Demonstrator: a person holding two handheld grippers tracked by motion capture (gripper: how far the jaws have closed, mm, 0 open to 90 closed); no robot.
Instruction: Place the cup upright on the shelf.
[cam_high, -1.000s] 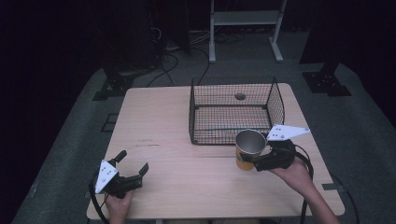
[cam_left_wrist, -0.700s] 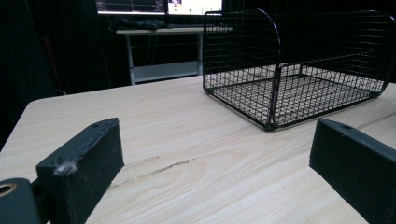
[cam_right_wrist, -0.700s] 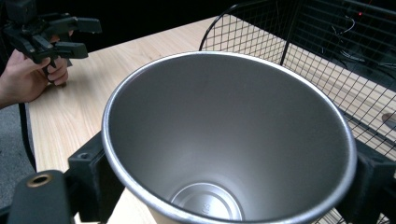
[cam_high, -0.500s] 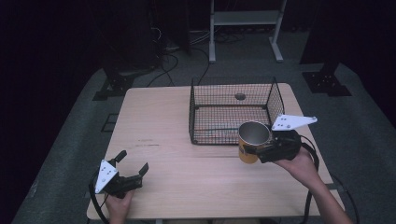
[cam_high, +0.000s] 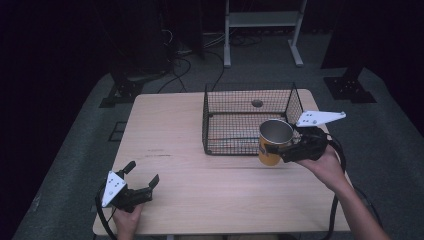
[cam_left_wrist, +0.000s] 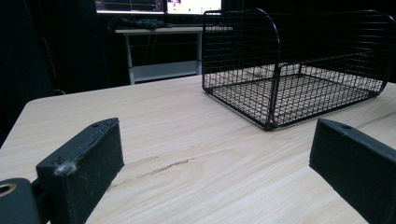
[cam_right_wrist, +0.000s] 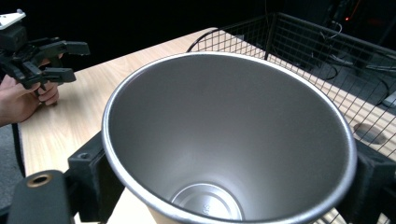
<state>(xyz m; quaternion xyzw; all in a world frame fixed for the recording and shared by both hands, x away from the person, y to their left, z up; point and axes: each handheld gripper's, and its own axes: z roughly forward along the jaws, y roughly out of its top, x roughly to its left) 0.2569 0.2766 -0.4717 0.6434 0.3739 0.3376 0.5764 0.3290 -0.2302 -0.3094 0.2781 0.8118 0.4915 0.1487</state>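
Both hand-held grippers differ — right (cam_high: 281, 150) clamps cup (cam_high: 272, 142), base hidden; left (cam_high: 142, 175) gapes.

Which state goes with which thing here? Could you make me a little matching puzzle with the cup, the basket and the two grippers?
Things:
1. steel-lined yellow cup
2. black wire basket
3. left gripper
4. right gripper

States:
A. open, holding nothing
B. clamped around the cup
C. held off the wooden table
D. standing on the table, nothing inside

Pairs: 1-C, 2-D, 3-A, 4-B

The right tongs (cam_high: 280, 152) grip a metal cup (cam_high: 274, 142) just before the wire basket (cam_high: 250, 120).
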